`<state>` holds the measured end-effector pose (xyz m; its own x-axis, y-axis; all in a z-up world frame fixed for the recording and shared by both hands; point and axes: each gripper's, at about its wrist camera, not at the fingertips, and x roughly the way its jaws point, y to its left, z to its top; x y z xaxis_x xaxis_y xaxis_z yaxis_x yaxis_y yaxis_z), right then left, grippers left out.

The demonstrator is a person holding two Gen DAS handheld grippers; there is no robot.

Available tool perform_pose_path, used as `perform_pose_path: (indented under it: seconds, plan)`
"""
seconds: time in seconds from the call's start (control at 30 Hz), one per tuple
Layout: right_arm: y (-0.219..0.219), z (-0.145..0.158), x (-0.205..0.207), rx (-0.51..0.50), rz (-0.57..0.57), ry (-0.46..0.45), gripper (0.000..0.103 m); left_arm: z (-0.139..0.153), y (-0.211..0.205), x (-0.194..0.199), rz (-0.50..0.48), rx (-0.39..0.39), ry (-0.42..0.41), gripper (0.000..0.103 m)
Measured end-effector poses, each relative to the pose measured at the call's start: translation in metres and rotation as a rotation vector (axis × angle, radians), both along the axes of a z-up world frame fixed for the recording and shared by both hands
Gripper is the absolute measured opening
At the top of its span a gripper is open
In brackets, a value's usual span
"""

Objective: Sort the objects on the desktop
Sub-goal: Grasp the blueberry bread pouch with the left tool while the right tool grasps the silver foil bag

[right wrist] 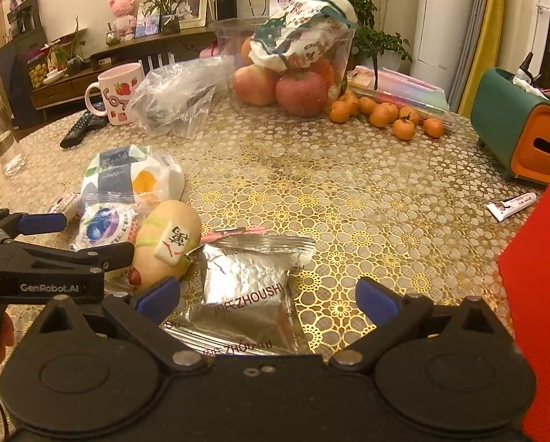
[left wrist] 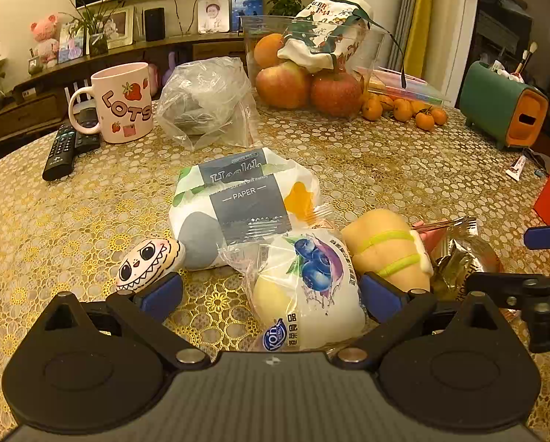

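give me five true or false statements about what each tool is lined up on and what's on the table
1. The left tool is open around the blueberry packet. True.
2. The right tool is shut on the foil packet. False: it is open, with the packet between its fingers.
3. The mug lies on its side. False: it stands upright.
4. Small oranges sit loose on the table beside the fruit bin. True.
5. The tissue pack is inside the bin. False: it lies on the table, behind the blueberry packet.
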<state>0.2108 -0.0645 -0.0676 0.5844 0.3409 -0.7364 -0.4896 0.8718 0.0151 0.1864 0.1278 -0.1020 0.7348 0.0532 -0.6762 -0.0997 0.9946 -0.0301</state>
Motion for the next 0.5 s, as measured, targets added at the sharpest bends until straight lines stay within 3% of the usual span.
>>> perform_pose_path:
  seconds: [0.27, 0.4, 0.5]
  plan:
    - [0.006, -0.014, 0.014, -0.016, -0.011, 0.028, 0.094, -0.005, -0.005, 0.001, 0.011, 0.021, -0.010, 0.101]
    - [0.007, -0.015, 0.015, -0.006, -0.005, 0.033, 0.090, -0.006, -0.009, 0.001, -0.008, 0.023, -0.016, 0.091]
    - [0.007, -0.015, 0.013, 0.001, 0.011, 0.031, 0.083, -0.005, -0.016, -0.002, -0.032, 0.054, -0.028, 0.075]
